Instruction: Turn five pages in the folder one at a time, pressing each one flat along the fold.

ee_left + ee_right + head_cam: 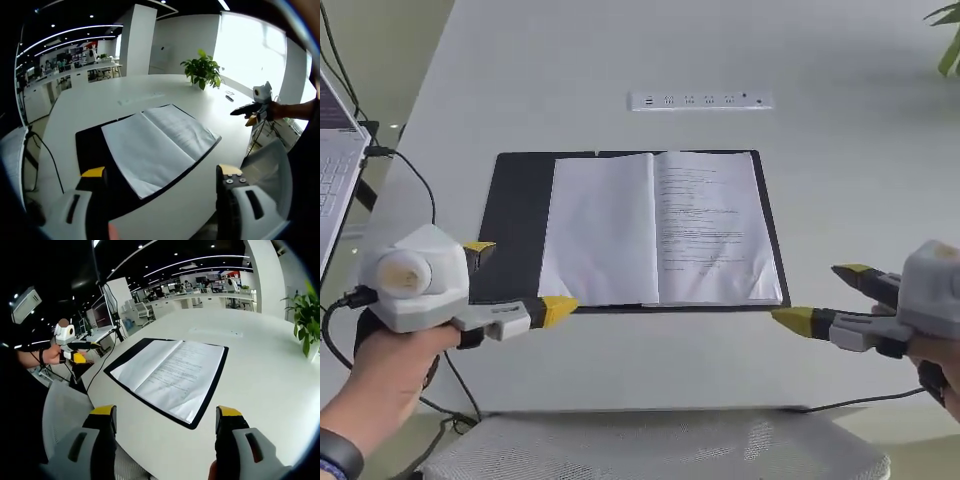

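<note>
The pages are matt white paper in a matt black folder, on a smooth, faintly glossy white table, with a white plastic strip and a mesh-cloth chair.

A wide white table. Near its front edge lies a black folder, open flat — a blank white page on the left, printed text on the right. Beyond the folder, well apart, a white power strip lies crosswise. A leafy plant stands near the far edge.
</note>
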